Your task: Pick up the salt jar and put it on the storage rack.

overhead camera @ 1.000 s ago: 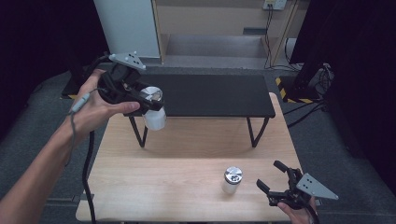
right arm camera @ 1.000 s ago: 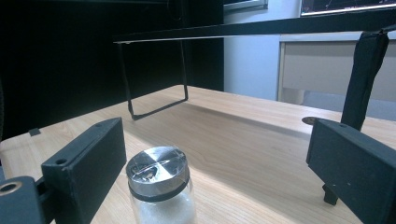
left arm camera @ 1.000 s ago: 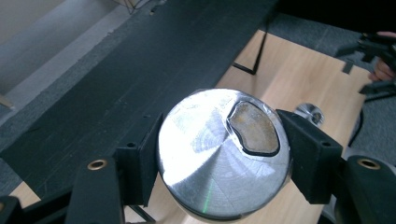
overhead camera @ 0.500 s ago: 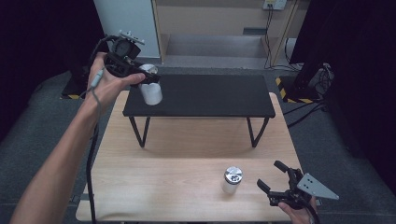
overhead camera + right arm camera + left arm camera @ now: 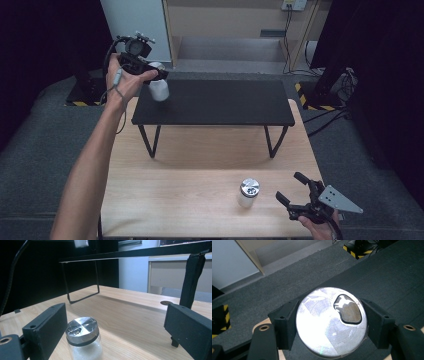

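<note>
My left gripper (image 5: pixel 156 74) is raised over the far left corner of the black shelf (image 5: pixel 225 102), shut on a white jar (image 5: pixel 159 89) that hangs just above the shelf top. In the left gripper view the jar's silver lid (image 5: pixel 331 322) sits between both jaws, pressed on either side. A second white jar with a silver lid (image 5: pixel 248 192) stands upright on the wooden table (image 5: pixel 180 185) near the front. My right gripper (image 5: pixel 294 190) rests open just right of that jar; in its own view the jar (image 5: pixel 84 338) stands beside the left jaw, untouched.
The black shelf stands on thin metal legs (image 5: pixel 150 142) across the back of the table. Beyond it are grey carpet (image 5: pixel 60 130), a pale cabinet (image 5: pixel 135 25) and yellow-black striped blocks (image 5: pixel 310 97).
My left gripper has carried its jar from above the table's left side up and back, over the shelf's far left corner. The right gripper and the standing jar have stayed put.
</note>
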`<state>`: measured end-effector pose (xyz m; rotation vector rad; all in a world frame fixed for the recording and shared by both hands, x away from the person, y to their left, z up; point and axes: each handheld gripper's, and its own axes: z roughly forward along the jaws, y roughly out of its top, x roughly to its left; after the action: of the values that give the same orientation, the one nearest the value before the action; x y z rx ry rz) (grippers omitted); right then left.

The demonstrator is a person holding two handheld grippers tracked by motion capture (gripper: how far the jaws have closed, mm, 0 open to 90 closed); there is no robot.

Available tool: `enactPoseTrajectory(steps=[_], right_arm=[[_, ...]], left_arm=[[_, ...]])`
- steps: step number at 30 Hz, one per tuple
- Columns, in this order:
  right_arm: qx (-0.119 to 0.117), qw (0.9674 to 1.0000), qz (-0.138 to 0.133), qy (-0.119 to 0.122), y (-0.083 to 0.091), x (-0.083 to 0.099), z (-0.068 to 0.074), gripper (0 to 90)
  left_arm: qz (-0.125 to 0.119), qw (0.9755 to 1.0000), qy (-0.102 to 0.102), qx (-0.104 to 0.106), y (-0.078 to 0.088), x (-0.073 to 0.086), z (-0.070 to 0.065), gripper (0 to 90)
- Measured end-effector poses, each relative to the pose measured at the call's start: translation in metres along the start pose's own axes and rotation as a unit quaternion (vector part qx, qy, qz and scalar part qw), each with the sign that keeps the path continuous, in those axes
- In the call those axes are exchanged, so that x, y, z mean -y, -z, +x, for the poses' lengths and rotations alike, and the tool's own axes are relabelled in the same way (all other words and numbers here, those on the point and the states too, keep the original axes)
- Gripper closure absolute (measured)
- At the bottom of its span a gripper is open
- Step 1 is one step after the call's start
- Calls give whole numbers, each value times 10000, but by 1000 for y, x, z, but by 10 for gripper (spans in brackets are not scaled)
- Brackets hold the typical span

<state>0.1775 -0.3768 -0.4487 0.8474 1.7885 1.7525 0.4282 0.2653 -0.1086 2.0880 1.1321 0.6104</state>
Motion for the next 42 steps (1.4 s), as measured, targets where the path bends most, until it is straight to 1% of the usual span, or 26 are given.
enactPoseTrajectory(steps=[3,8,12,14,17,18,19,20,22,23,24,27,31,34,36,42], right_arm=[[11,10000,-16,4,1,0,0,48],[-3,10000,-9,1,1,0,0,48],[-9,10000,-15,19,1,0,0,49],[-2,10000,-11,19,0,0,0,49],[-10,10000,-12,22,0,0,0,49],[-14,10000,-7,21,0,0,0,49],[-18,10000,1,20,0,0,1,49],[-24,10000,-6,36,0,0,1,49],[-24,10000,-8,33,0,0,1,49],[-23,10000,-15,26,0,0,1,49],[-24,10000,-20,31,1,0,1,49],[-33,10000,-12,25,0,0,1,49],[-43,10000,-8,37,0,-1,2,49],[-43,10000,-4,41,0,-1,2,49],[-45,10000,6,25,-1,-1,1,49],[-58,10000,9,39,-2,-1,3,49]], left_arm=[[17,10000,71,37,-7,4,1,341],[165,9998,51,43,-16,7,-1,341],[185,9998,55,107,-20,11,1,341],[123,9998,115,125,-20,14,3,341],[21,9998,125,147,-21,19,4,340],[-10,9998,132,125,-22,21,4,339],[-48,9998,176,120,-22,23,4,336],[-81,9993,305,198,-23,24,7,324],[-87,9982,535,247,-22,26,10,215],[-100,9979,582,251,-20,27,11,164],[-164,9978,578,276,-18,29,12,143],[-339,9975,562,254,-10,36,12,112],[-533,9971,478,265,4,43,13,96],[-680,9962,429,332,15,51,13,96],[-774,9958,344,339,21,57,12,96],[-961,9939,272,467,41,71,10,91]])
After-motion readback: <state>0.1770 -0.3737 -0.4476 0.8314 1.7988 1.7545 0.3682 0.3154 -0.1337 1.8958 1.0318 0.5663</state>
